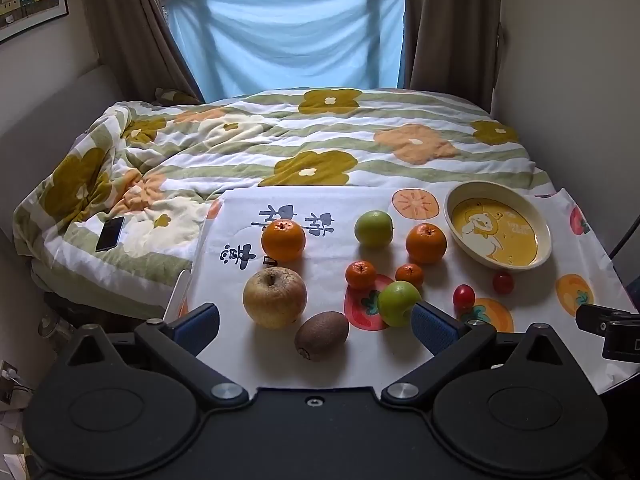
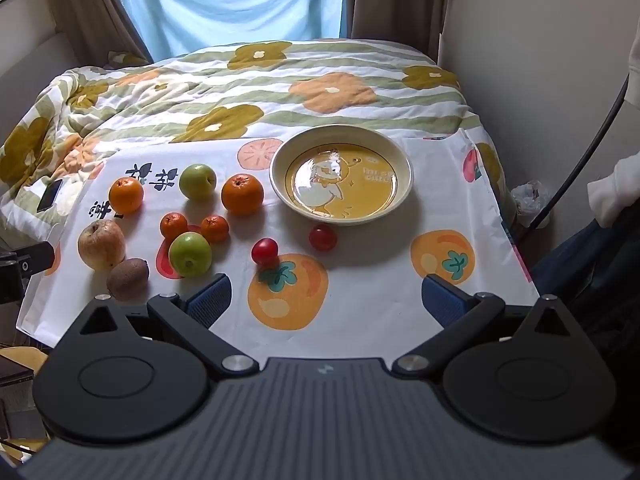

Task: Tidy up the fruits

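Fruit lies on a white printed cloth (image 1: 360, 364): a yellow apple (image 1: 275, 297), a kiwi (image 1: 321, 335), two oranges (image 1: 283, 240) (image 1: 425, 243), two green apples (image 1: 373, 228) (image 1: 398, 303), two mandarins (image 1: 361, 275) (image 1: 409, 274) and two cherry tomatoes (image 1: 463, 296) (image 1: 503, 282). An empty cream and yellow bowl (image 2: 402, 162) stands at the back right. My left gripper (image 1: 316, 326) is open, with the yellow apple and kiwi just ahead between its fingers. My right gripper (image 2: 326, 300) is open and empty, near the front edge, below the tomatoes (image 2: 264, 251) (image 2: 322, 237).
The cloth covers a small table in front of a bed with a flowered quilt (image 1: 320, 140). A phone (image 1: 110, 233) lies on the quilt at the left. A dark cable (image 2: 580, 160) and a person's white sleeve (image 2: 612, 192) are at the right.
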`<state>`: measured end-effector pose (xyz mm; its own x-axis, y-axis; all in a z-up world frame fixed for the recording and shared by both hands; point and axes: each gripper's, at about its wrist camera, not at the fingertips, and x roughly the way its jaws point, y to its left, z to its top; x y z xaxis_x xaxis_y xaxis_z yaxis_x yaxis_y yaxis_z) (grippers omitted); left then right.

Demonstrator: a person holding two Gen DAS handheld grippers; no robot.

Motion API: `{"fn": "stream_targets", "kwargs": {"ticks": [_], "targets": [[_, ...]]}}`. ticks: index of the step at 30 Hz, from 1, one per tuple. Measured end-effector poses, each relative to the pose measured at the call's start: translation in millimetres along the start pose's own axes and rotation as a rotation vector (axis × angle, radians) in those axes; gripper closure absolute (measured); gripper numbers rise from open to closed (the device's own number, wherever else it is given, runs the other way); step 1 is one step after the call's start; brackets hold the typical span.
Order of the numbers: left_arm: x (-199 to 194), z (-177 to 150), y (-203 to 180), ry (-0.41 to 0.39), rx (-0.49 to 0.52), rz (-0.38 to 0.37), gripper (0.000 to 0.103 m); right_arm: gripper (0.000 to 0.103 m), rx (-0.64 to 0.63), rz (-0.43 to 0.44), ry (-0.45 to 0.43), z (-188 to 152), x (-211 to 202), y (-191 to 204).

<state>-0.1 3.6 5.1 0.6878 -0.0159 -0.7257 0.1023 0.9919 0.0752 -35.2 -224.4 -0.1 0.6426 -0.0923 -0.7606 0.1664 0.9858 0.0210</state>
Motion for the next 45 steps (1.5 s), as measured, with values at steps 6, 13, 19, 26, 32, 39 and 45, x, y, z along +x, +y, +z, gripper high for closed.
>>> {"fn": "stream_targets", "kwargs": {"ticks": [6,13,19,26,32,39,45], "targets": [[0.4,-0.9,0.0,-0.002,0.001,0.001,0.000,0.000,0.003,0.000,0.003,3.0,1.4,-1.5],[-0.8,-2.0,1.9,-0.002,0.000,0.002,0.000,0.000,0.004,0.000,0.003,2.2,0.3,0.2],[-1.4,-2.3,3.1,-0.002,-0.001,0.001,0.000,0.000,0.004,-0.001,0.004,2.4,-0.2,0.9],[-1.1,-1.7,2.1,-0.002,0.001,0.002,0.000,0.000,0.003,0.000,0.003,2.6,-0.6,1.2],[-5.0,-3.4,5.9,-0.008,-0.014,-0.002,0.000,0.000,0.005,-0.001,0.002,2.4,-1.0,1.7],[-5.4,-2.0,5.3,-0.008,-0.014,0.000,0.000,0.000,0.005,-0.001,0.002,2.0,-0.9,1.5],[-7.3,-0.7,4.4,-0.012,-0.015,0.006,0.000,0.000,0.005,0.000,0.001,2.0,-1.5,1.4]]}}
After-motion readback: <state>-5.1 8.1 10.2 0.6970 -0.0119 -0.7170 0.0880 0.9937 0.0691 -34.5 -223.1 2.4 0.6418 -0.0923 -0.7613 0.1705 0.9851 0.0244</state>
